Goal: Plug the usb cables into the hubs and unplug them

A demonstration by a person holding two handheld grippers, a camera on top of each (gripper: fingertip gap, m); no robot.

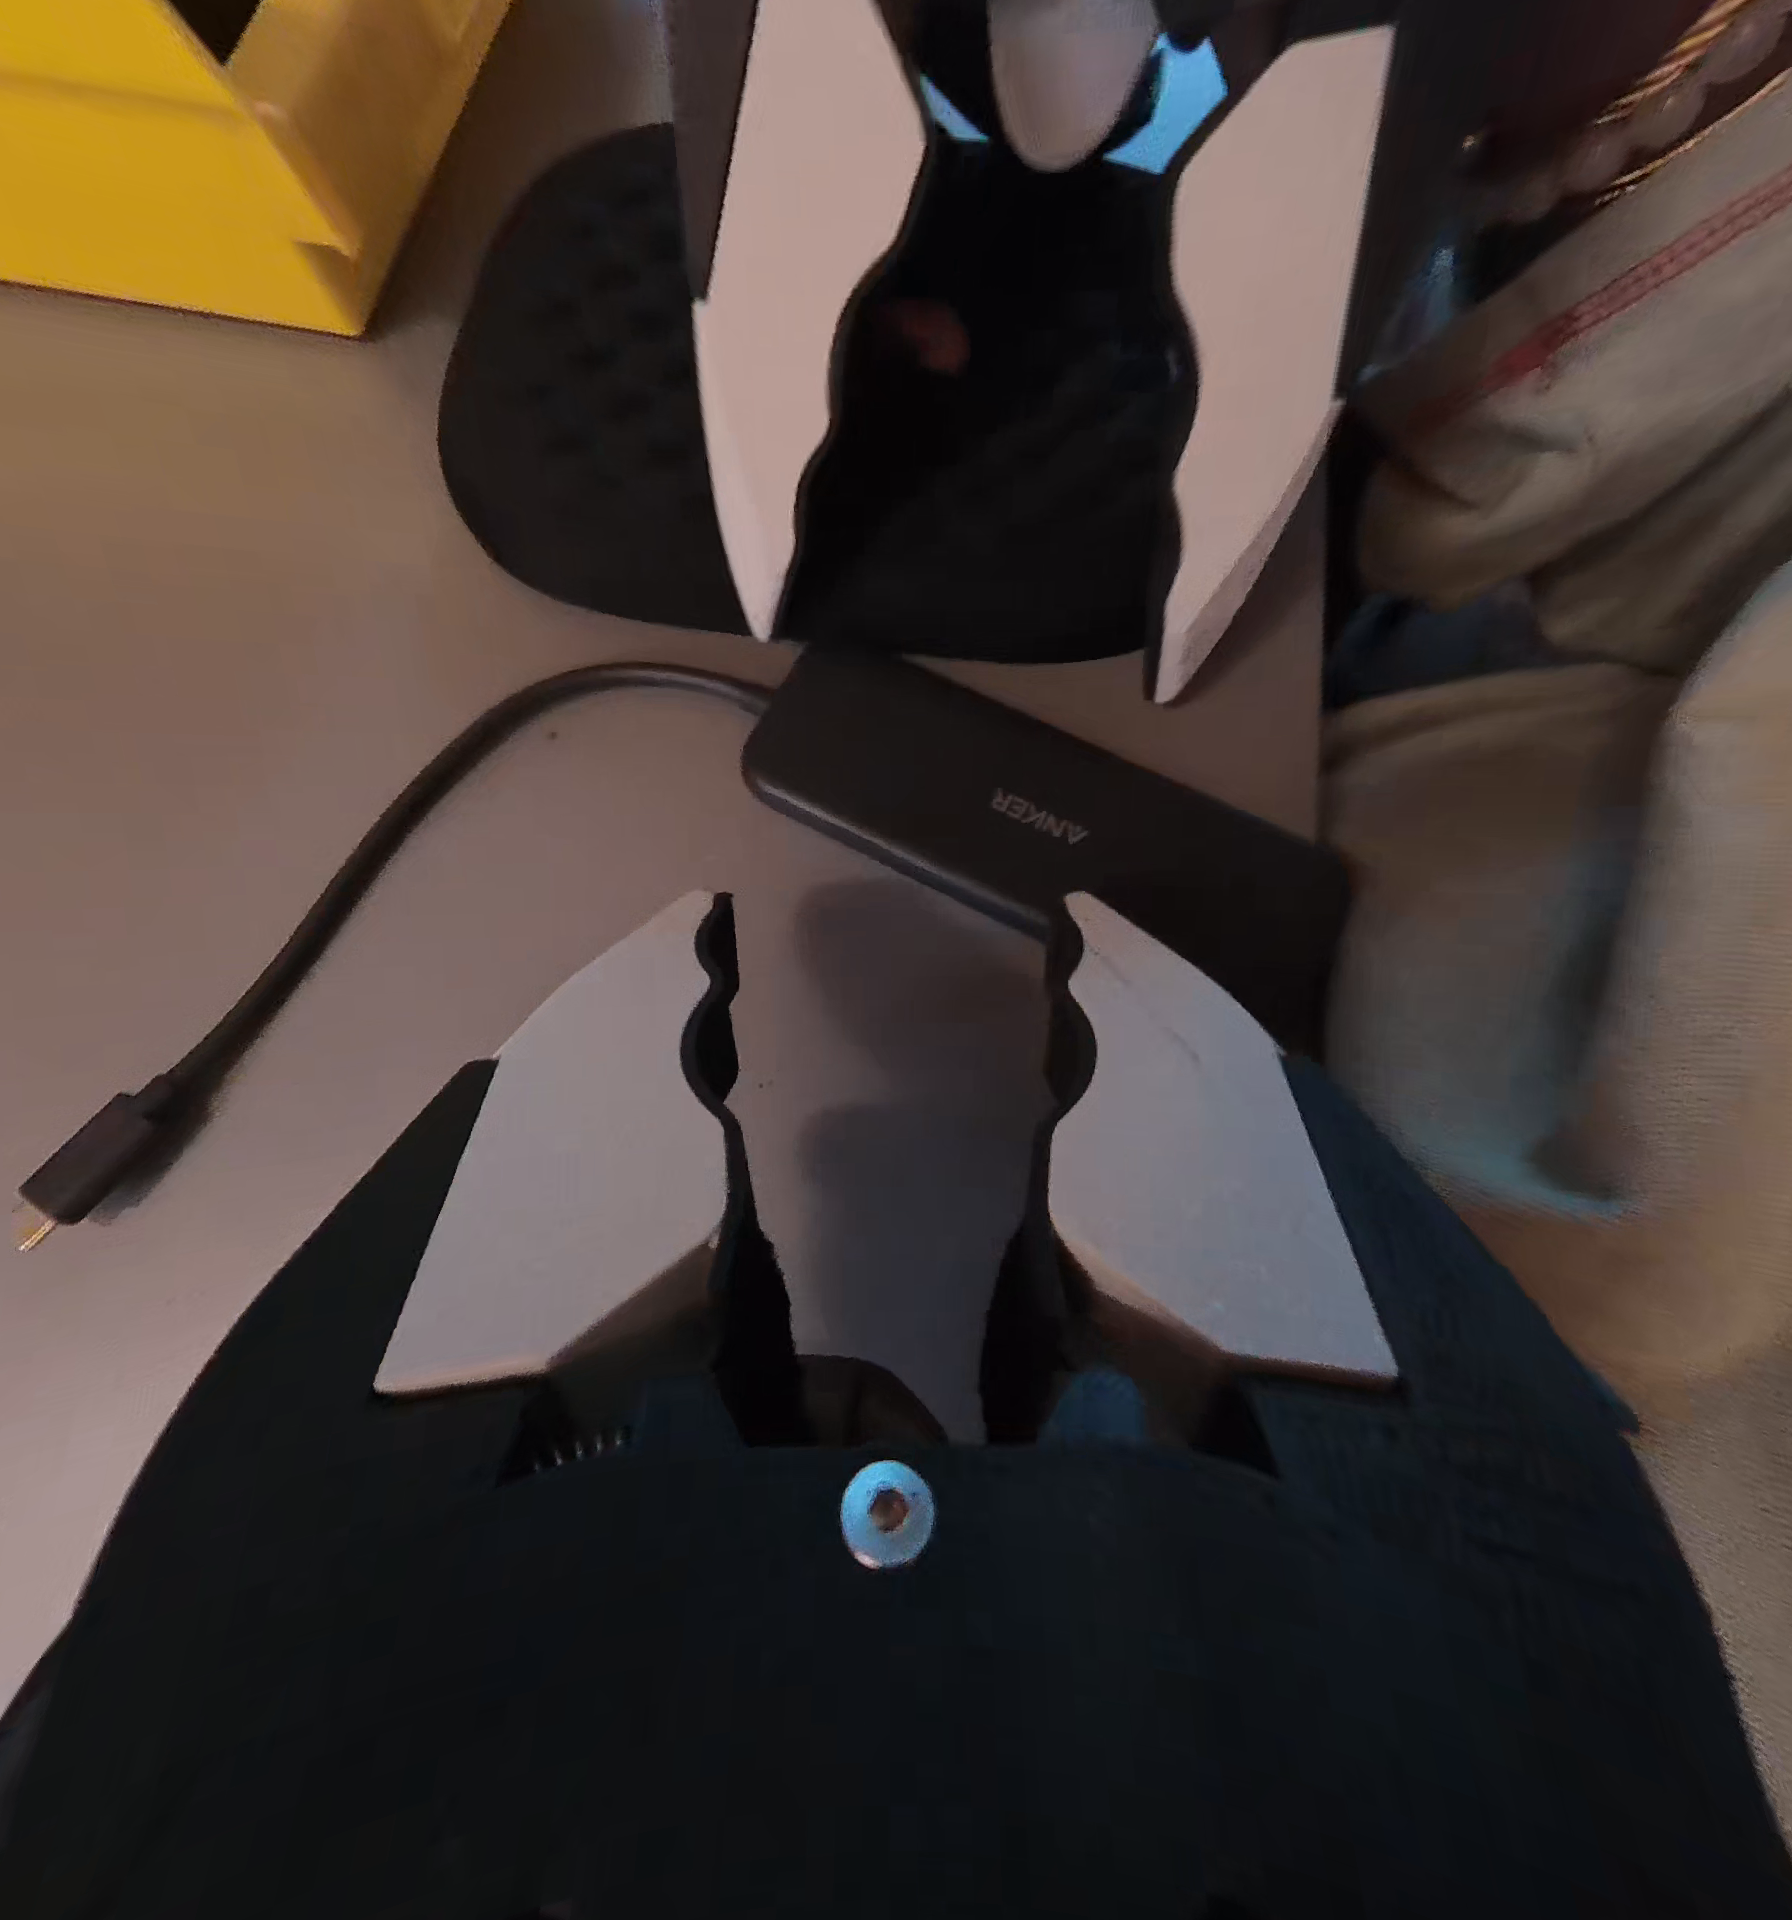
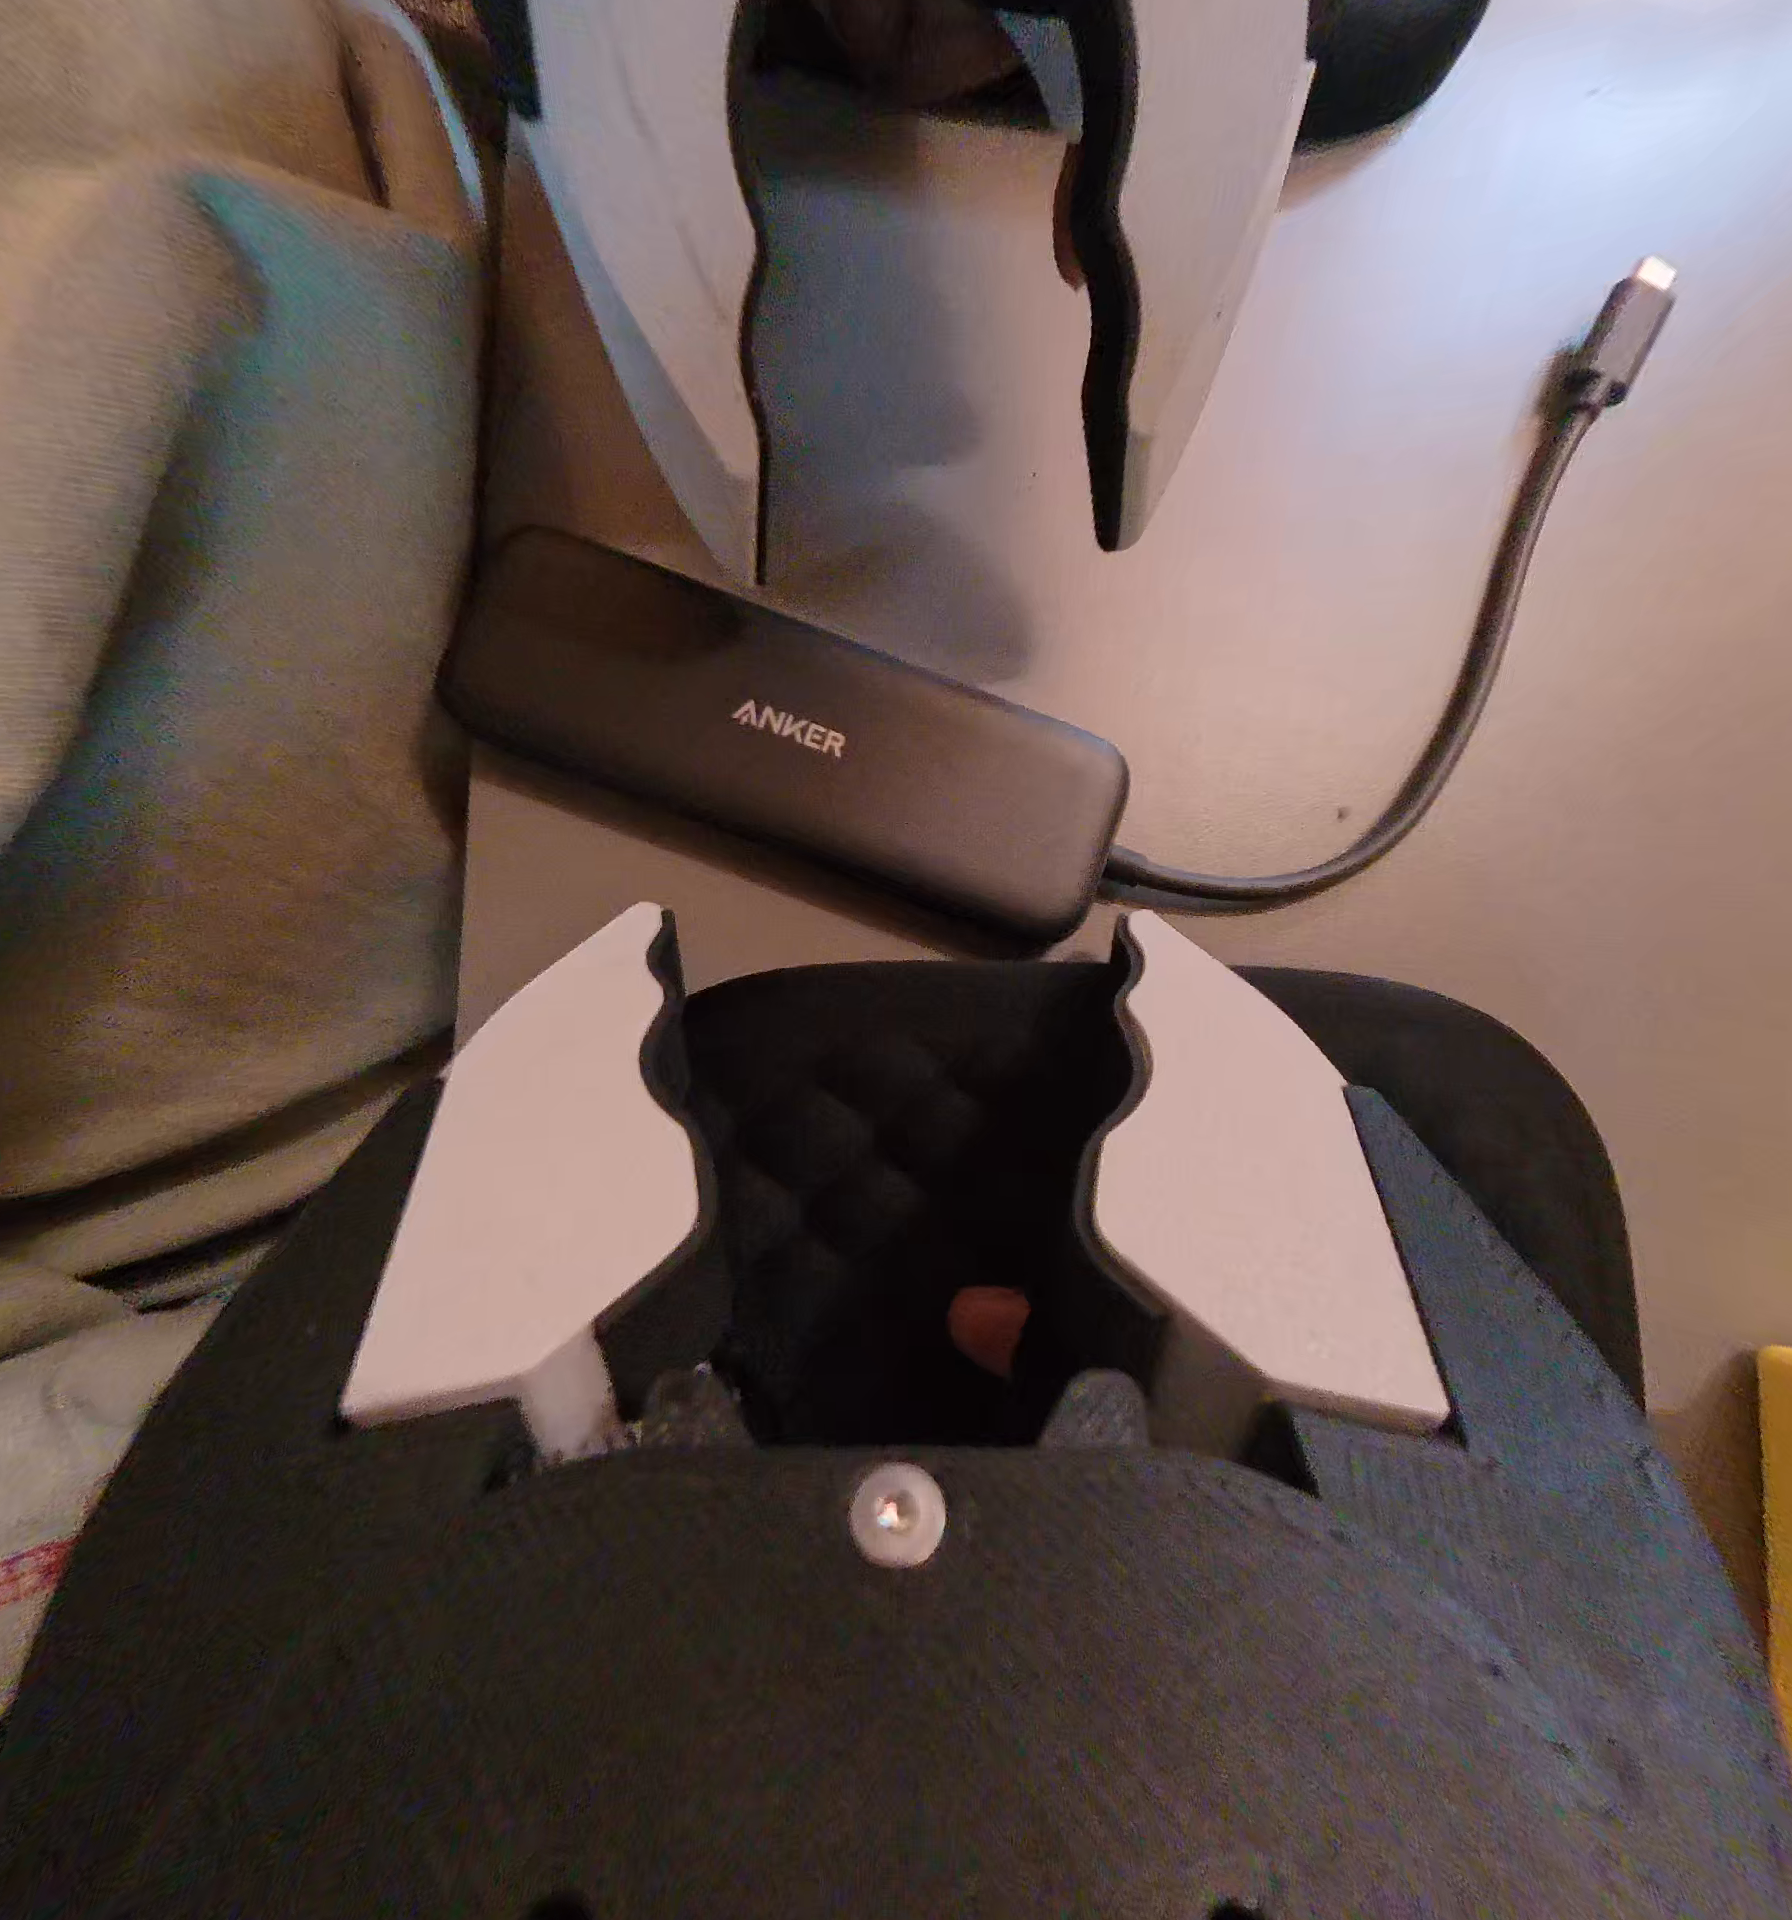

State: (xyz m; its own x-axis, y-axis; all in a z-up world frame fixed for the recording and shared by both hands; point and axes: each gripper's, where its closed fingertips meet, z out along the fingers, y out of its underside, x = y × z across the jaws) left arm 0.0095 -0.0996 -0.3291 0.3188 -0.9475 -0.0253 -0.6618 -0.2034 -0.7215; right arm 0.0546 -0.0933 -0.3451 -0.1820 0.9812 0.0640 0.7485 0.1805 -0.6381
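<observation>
Colour-wise: the hub (image 2: 778,727) between the two sets of fingers is a matte dark charcoal with small pale lettering on top, and its cable (image 1: 352,904) is the same dark grey, ending in a plug with a gold-ish tip. Both the left gripper (image 1: 892,904) and the right gripper (image 2: 892,925) have white fingers edged with wavy black pads on black bodies. The table (image 1: 196,623) is plain beige. Past the left fingers there's a black mat (image 1: 570,416) with a bumpy dotted pattern and a bright yellow box (image 1: 144,156). Off to the side is tan cloth (image 1: 1598,623) with a red stitched line.
</observation>
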